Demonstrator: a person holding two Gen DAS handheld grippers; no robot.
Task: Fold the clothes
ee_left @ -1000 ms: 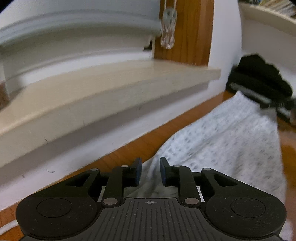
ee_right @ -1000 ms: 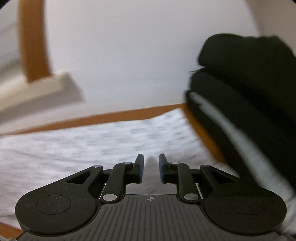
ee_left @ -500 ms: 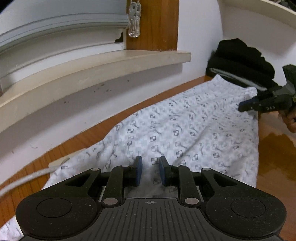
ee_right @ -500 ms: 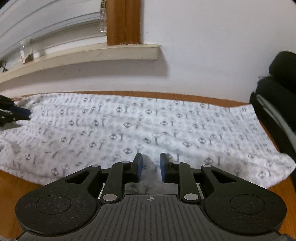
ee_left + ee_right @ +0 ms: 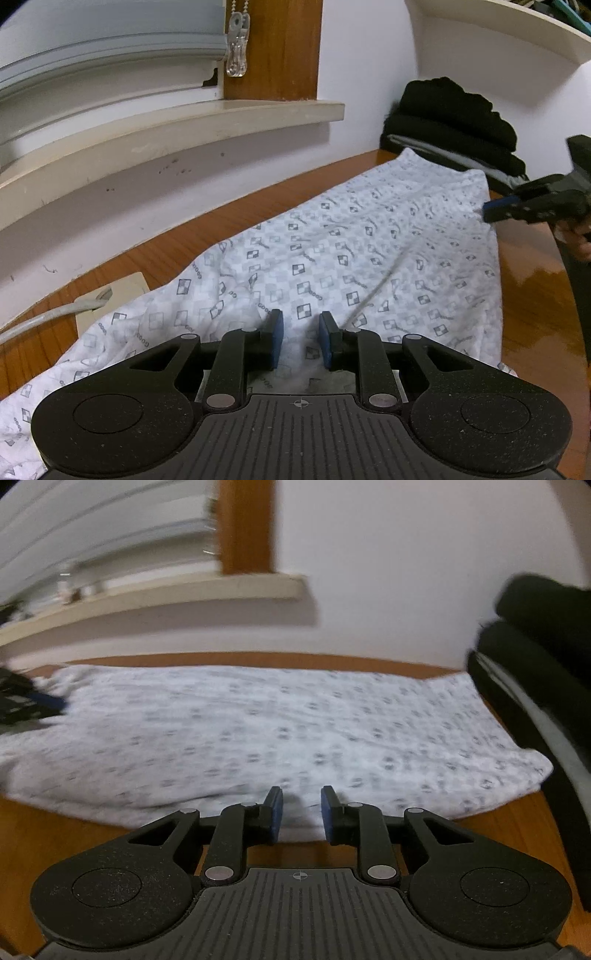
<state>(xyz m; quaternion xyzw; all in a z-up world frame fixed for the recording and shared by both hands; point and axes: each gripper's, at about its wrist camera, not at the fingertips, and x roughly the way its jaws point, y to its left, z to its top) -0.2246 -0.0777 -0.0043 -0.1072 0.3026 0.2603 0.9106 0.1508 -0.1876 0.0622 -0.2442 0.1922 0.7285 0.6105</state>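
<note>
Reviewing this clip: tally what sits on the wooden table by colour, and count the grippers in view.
White patterned garment: 1
Black folded clothes in the stack: cannot count the pieces, 1 stack
Beige power strip with cable: 1
Grippers, left gripper and right gripper, both open over the garment: 2
Total: 5

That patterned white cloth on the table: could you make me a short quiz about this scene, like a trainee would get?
1. True or false: the left gripper has its jaws clamped on the patterned cloth.
2. What lies beyond the cloth's far end? A) black folded clothes B) a red basket C) a pile of books
3. Fill in: the cloth lies on a ____ table.

Key: 1 false, the jaws stand apart over the cloth; 2 A, the black folded clothes; 3 wooden.
</note>
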